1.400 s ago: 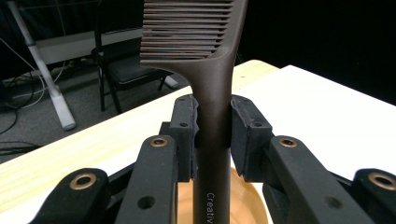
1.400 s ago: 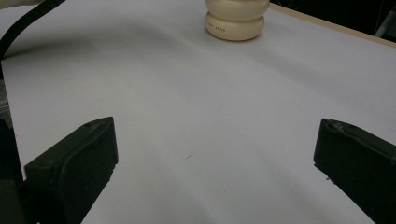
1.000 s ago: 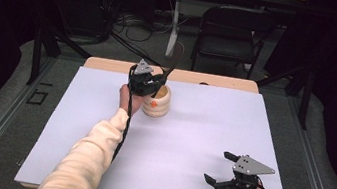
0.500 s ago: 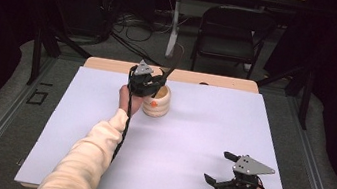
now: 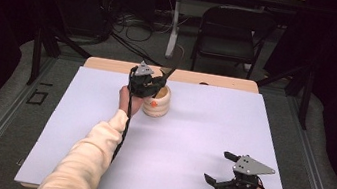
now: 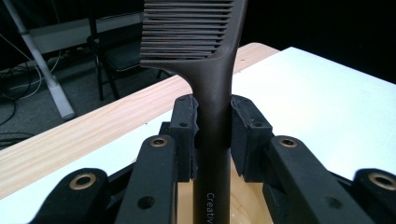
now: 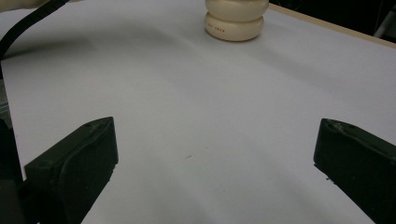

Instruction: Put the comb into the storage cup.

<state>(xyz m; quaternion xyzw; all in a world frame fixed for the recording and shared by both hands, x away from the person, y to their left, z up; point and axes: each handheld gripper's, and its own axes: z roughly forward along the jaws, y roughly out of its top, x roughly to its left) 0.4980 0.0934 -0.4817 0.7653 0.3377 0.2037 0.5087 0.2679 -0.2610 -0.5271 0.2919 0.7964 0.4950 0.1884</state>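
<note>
The person wears a cream long sleeve [image 5: 89,156] on the left arm, and each black hand-held gripper, left [image 5: 154,83] and right [image 5: 224,168], carries a grey three-cornered plate on top, brass-ringed screw holes in its chunky jaw arms, blocky matte pads and a trailing black cable [image 5: 122,133].

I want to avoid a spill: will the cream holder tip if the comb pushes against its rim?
The holder looks squat, with a broad base flat on the table, so it probably resists tipping. The comb, clamped in the left gripper, looks stiff, so a sideways push would likely slide the holder across the smooth tabletop.
</note>
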